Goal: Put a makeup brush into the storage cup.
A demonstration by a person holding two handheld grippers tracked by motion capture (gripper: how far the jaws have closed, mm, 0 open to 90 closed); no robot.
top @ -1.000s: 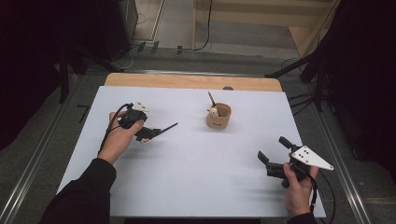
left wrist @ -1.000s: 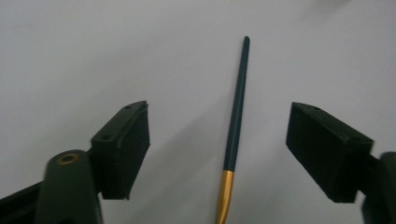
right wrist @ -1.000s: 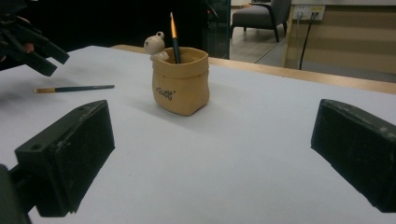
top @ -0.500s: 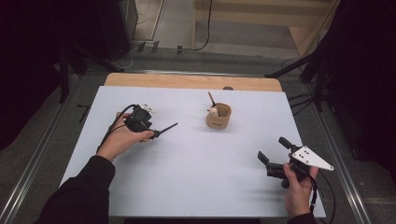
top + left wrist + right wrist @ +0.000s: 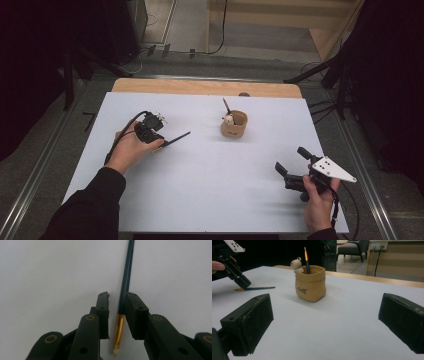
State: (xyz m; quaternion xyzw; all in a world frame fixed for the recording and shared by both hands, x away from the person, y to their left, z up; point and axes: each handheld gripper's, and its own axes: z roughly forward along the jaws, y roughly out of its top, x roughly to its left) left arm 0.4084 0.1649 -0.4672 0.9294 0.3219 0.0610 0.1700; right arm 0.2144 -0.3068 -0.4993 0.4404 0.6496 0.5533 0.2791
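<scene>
A dark-handled paintbrush (image 5: 177, 137) (image 5: 126, 277) (image 5: 257, 288) lies flat on the white table (image 5: 210, 190). My left gripper (image 5: 160, 145) (image 5: 117, 294) (image 5: 243, 283) points down over the brush's gold ferrule end. Its jaws have just been closing and now stand narrow on either side of the brush. One pad is at the handle; a small gap remains on the other side. My right gripper (image 5: 290, 158) (image 5: 327, 315) rests open near the table's front right, with nothing between its fingers.
A tan fabric pen holder (image 5: 234, 125) (image 5: 310, 287) stands at the table's far middle. A second brush (image 5: 226, 105) (image 5: 306, 257) and a small bear figure (image 5: 228, 120) (image 5: 295, 265) stick up from it. A wooden strip (image 5: 200, 87) borders the far edge.
My left hand has shifted a little away from me and settled over the brush's near end. The right hand and the pen holder have not moved.
</scene>
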